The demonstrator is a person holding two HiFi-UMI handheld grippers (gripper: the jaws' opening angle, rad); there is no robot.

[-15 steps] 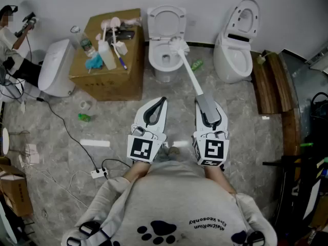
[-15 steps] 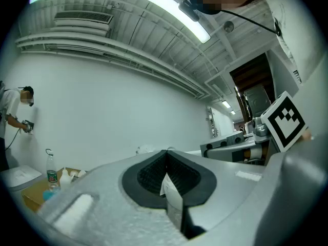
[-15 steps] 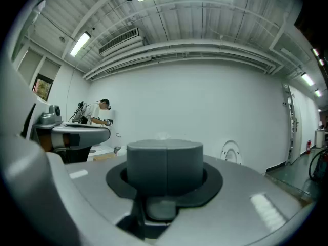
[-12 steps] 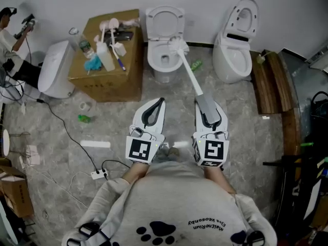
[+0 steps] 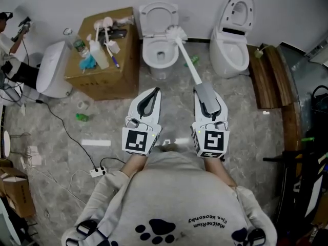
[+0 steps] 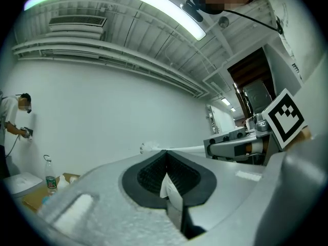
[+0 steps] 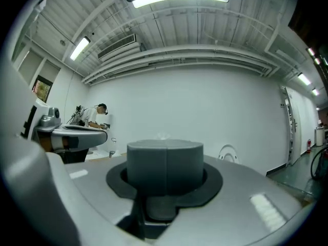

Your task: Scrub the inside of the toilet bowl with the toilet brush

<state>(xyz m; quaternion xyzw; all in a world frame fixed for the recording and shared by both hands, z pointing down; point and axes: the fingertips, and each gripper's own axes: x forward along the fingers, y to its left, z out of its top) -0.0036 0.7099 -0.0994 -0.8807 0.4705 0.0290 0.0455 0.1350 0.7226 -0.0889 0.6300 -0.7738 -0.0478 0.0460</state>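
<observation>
A white toilet (image 5: 148,60) with its lid raised stands at the far wall. The toilet brush's white head (image 5: 176,33) is at the bowl's right rear rim. Its thin white shaft (image 5: 190,68) slants back to a grey handle (image 5: 206,100). My right gripper (image 5: 204,91) is shut on that handle, and in the right gripper view the grey handle (image 7: 165,165) fills the jaws of this gripper (image 7: 165,154). My left gripper (image 5: 151,94) is held beside it, shut with nothing in it. In the left gripper view my left gripper (image 6: 165,157) is shut, with the brush head (image 6: 149,147) beyond it.
A second toilet (image 5: 233,35) stands to the right. A cardboard box (image 5: 110,78) with bottles and brushes on top is left of the bowl, with a white tank (image 5: 54,68) beyond it. A power strip (image 5: 97,172) and cable lie on the floor. Wooden planks (image 5: 269,76) are at the right.
Both grippers have moved a little forward toward the toilet. The brush head has shifted slightly toward the back of the bowl's right rim.
</observation>
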